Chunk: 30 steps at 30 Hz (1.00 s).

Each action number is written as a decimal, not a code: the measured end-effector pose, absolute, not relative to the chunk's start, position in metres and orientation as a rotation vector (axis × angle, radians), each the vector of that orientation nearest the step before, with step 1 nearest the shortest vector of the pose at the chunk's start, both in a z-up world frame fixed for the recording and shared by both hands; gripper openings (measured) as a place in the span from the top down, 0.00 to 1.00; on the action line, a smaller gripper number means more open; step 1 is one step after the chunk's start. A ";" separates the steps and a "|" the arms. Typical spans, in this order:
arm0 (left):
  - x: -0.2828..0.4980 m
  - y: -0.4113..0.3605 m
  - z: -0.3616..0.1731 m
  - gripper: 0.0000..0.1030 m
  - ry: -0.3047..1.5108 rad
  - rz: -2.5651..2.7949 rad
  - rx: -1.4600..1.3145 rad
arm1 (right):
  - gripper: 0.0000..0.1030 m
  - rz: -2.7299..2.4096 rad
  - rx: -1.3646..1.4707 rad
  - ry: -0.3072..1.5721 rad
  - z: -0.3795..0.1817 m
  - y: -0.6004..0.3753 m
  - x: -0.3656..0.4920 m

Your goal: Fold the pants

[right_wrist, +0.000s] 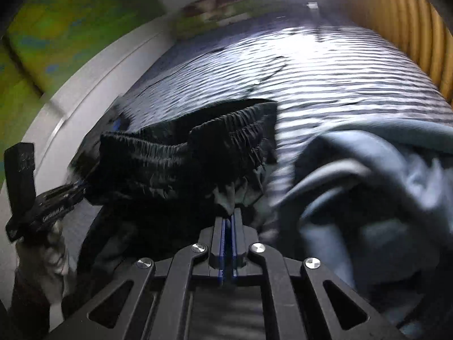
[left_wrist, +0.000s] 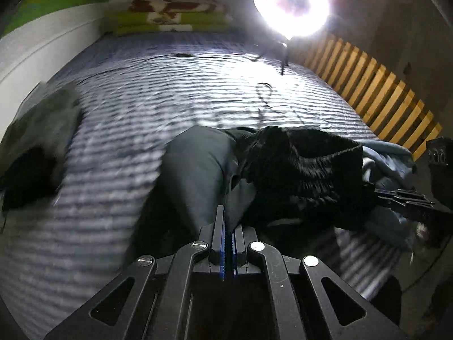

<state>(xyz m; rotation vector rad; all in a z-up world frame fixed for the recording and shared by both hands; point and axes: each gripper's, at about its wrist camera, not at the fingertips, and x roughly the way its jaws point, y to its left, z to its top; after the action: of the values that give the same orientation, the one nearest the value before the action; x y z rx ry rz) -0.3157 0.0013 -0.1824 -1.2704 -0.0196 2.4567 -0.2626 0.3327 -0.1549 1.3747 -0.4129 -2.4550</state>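
Black pants (left_wrist: 297, 164) with a gathered elastic waistband (right_wrist: 198, 144) hang bunched over the striped bed cover (left_wrist: 127, 99). My left gripper (left_wrist: 230, 221) is shut, pinching grey-looking cloth of the pants. In the right wrist view the left gripper (right_wrist: 80, 188) grips the waistband's left end. My right gripper (right_wrist: 228, 215) is shut on the grey inner cloth just below the waistband. It also shows at the right edge of the left wrist view, the right gripper (left_wrist: 379, 194) buried in the black cloth. The pant legs are hidden in folds.
A blue-grey garment (right_wrist: 368, 184) lies crumpled to the right of the pants. A dark clothing pile (left_wrist: 36, 147) sits at the bed's left. A ring light (left_wrist: 291, 2) on a tripod, a cable (left_wrist: 266, 96), pillows (left_wrist: 170, 17) and wooden slats (left_wrist: 382, 99) border the bed.
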 end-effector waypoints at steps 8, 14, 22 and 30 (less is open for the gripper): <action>-0.257 -0.104 -0.200 0.98 -0.169 2.548 -1.354 | 0.41 -2.496 1.239 -0.250 -0.134 0.305 -0.246; -0.256 -0.150 -0.214 0.98 -0.303 2.557 -1.365 | 0.35 -2.525 1.316 -0.034 -0.168 0.281 -0.285; -0.266 -0.158 -0.217 0.98 -0.274 2.567 -1.379 | 0.31 -2.350 1.351 -0.140 -0.191 0.258 -0.333; -0.325 -0.129 -0.179 0.98 -0.106 2.607 -1.370 | 0.91 -2.343 1.388 -0.275 -0.185 0.270 -0.361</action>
<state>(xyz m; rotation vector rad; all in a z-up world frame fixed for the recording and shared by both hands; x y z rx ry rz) -0.3253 -0.1292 -0.1793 -1.3698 -0.1062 2.6074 -0.3608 0.2698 -0.1846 1.3876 -0.2746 -2.3426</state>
